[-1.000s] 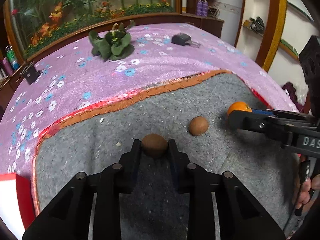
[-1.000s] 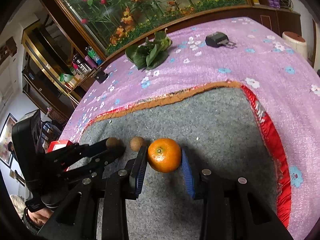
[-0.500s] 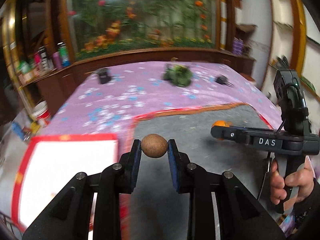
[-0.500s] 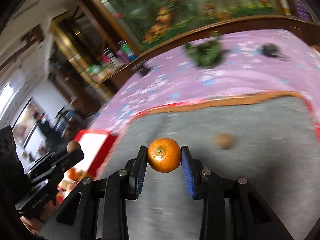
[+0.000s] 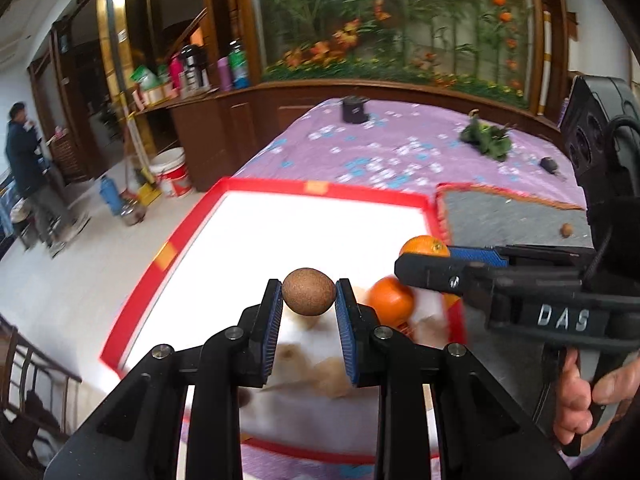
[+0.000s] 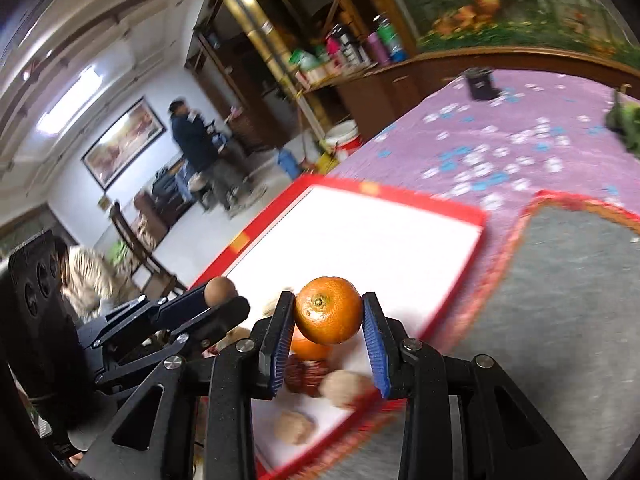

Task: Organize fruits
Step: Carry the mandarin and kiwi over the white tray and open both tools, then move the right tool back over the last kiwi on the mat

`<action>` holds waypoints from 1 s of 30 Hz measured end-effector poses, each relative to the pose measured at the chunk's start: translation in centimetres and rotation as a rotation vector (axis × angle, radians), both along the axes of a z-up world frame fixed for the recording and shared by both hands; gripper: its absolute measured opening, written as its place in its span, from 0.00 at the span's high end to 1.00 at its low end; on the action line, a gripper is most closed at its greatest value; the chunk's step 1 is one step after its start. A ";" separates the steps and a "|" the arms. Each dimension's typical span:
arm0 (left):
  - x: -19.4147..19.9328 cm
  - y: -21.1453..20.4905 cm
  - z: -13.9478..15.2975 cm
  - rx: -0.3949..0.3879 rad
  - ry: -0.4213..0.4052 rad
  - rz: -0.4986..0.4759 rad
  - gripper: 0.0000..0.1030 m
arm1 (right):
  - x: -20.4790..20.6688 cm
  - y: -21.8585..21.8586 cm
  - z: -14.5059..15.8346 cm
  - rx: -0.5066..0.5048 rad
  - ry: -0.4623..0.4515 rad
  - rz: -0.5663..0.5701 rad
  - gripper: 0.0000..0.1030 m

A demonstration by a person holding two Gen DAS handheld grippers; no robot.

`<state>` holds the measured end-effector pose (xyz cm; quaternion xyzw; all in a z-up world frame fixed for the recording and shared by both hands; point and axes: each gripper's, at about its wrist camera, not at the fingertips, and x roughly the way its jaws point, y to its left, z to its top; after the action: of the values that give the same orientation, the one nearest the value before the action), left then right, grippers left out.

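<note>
My left gripper (image 5: 308, 294) is shut on a round brown fruit (image 5: 308, 291) and hangs over the near part of a white tray with a red rim (image 5: 320, 189). My right gripper (image 6: 328, 312) is shut on an orange (image 6: 329, 310), above the tray's (image 6: 400, 197) near corner. In the left wrist view the right gripper (image 5: 426, 256) reaches in from the right with that orange (image 5: 425, 246). Another orange (image 5: 390, 298) and several blurred brown fruits (image 6: 346, 389) lie in the tray. One brown fruit (image 5: 566, 230) remains on the grey mat (image 5: 512, 216).
The tray sits on a purple flowered cloth (image 5: 380, 148), left of the grey mat. A leafy green bunch (image 5: 486, 140) and a black box (image 5: 354, 109) lie far back. A person (image 5: 26, 160) stands on the floor to the left, past the table's edge.
Both grippers have swung left from over the grey mat to over the red-rimmed tray, each still holding its fruit. One brown fruit stayed behind on the mat.
</note>
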<state>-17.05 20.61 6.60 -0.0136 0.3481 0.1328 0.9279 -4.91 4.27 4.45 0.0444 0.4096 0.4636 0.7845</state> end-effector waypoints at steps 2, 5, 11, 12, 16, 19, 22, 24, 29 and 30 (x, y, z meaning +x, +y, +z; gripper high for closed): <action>-0.3 0.6 -0.4 -0.002 0.006 0.013 0.76 | -0.7 0.9 -0.2 0.000 -0.011 0.009 0.66; -0.6 1.0 -0.9 0.005 0.018 0.033 0.76 | -1.4 2.1 -0.2 -0.040 -0.033 0.018 0.64; -1.3 1.3 -1.2 0.030 0.019 0.075 0.59 | -2.3 2.9 -0.1 -0.042 -0.042 0.036 0.59; -1.5 1.4 -1.1 0.037 0.011 0.088 0.48 | -2.4 2.7 0.0 -0.034 -0.046 0.040 0.59; -2.3 2.1 -0.4 0.060 -0.027 0.125 0.40 | -2.1 1.1 1.0 0.016 -0.057 0.028 0.53; -3.4 3.2 0.2 0.090 -0.049 0.168 0.35 | -1.7 -1.7 1.9 0.032 -0.095 -0.022 0.51; -5.1 4.8 0.4 0.145 -0.053 0.231 0.30 | -0.5 -6.0 2.5 0.045 -0.101 -0.111 0.49; -6.3 6.1 0.1 0.182 -0.041 0.277 0.30 | 0.4 -9.2 2.5 0.043 -0.100 -0.179 0.47; -8.5 8.5 -0.8 0.198 -0.001 0.351 0.30 | 2.0 -16.3 2.1 -0.007 -0.099 -0.323 0.45; -8.9 8.8 -1.0 0.191 0.005 0.355 0.30 | 2.3 -17.8 2.0 -0.012 -0.093 -0.351 0.45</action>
<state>-25.92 29.43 5.64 0.0138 0.3283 0.3270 0.8861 -2.58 -13.53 6.48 0.0891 0.3617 0.3186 0.8716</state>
